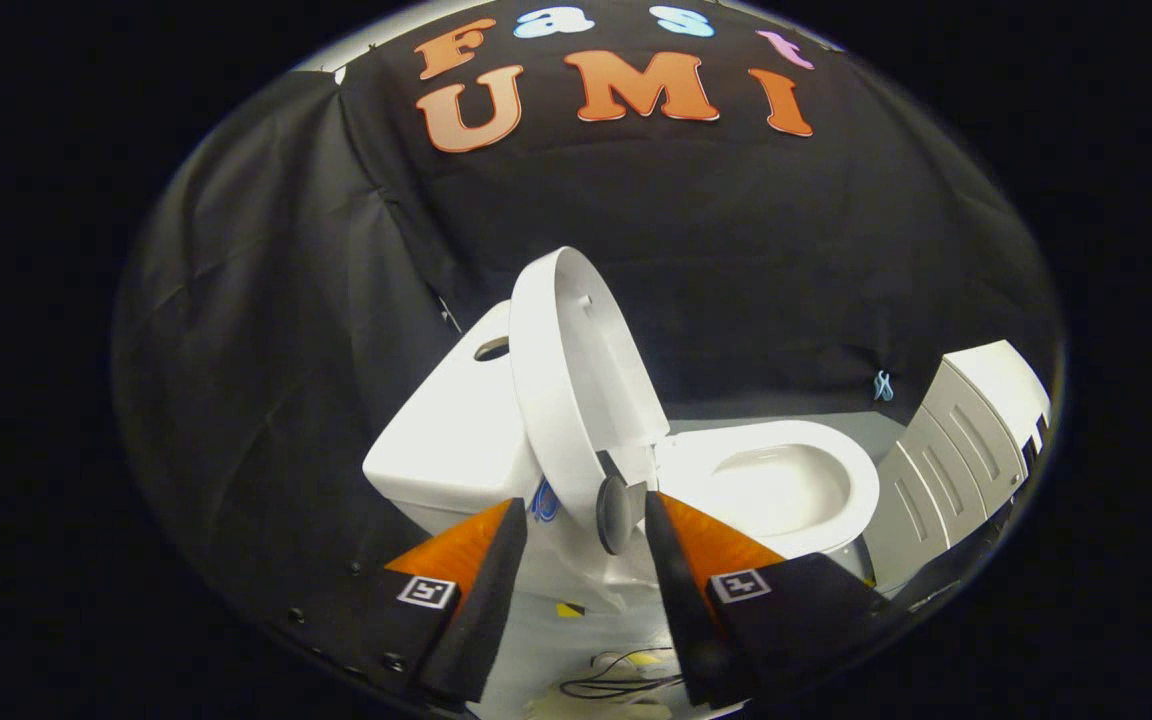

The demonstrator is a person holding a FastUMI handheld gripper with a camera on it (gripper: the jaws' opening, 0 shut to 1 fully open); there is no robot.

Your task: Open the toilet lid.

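While the toilet lid [576,390] stands raised, the tongs [586,520] gape apart around its grey knob [618,515].

Tool [584,520] camera — close beside the toilet [766,480], facing the booth wall [636,220].

1. A white cabinet [976,440] with grooved panel fronts sat at the right of the frame, tilted by the lens, its top a bit brighter than its side.
2. Small light-blue clip-looking thing [882,385] was stuck on the black cloth wall [236,330] just left of the cabinet. Couldn't tell what it was, honestly.
3. A tangle of thin black cable [616,680] lay on the pale floor [586,640] at the bottom centre.
4. A little yellow-and-black marker [569,609] sat on the floor just above that cable.
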